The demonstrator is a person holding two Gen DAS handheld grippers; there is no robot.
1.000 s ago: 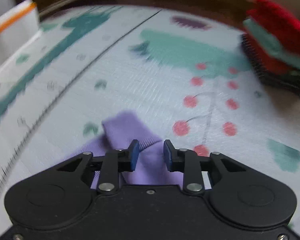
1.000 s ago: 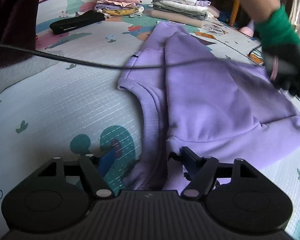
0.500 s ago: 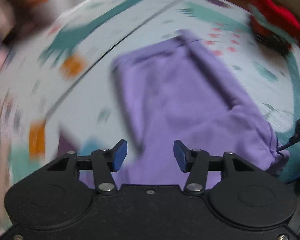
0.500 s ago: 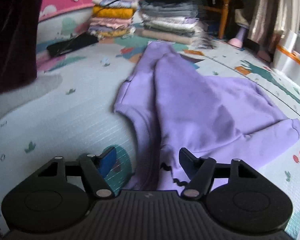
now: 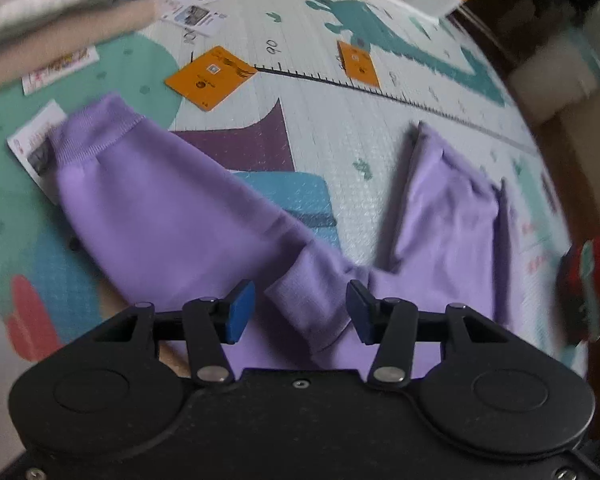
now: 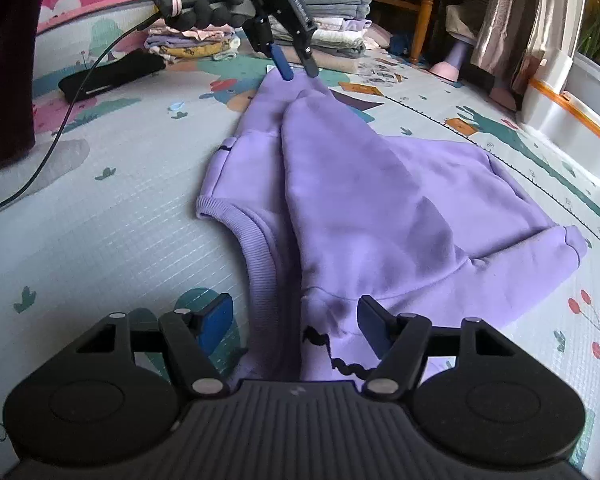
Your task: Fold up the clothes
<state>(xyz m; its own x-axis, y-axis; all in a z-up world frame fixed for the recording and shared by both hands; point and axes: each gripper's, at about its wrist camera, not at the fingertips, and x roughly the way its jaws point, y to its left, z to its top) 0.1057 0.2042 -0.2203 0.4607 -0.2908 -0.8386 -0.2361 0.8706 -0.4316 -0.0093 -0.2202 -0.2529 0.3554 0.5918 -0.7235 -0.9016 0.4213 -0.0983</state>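
A lilac sweatshirt (image 6: 380,200) lies partly folded on the patterned play mat (image 6: 100,240). My right gripper (image 6: 296,322) is open and empty, low over the near ribbed neckline and hood. In the right wrist view my left gripper (image 6: 298,68) hovers open above the garment's far end. In the left wrist view my left gripper (image 5: 298,312) is open over a ribbed cuff (image 5: 312,304), with one sleeve (image 5: 160,208) stretching away to the left and another part of the garment (image 5: 448,208) to the right.
Stacks of folded clothes (image 6: 328,20) stand at the mat's far edge, beside a black item (image 6: 112,74). Orange cards (image 5: 210,78) and paper tags lie on the mat. A white bin with orange trim (image 6: 572,120) stands at right. A red folded pile (image 5: 596,284) sits nearby.
My left gripper has let go of the lilac fabric, opened, and swung across to the garment's far end. The right gripper has stayed open near the neckline.
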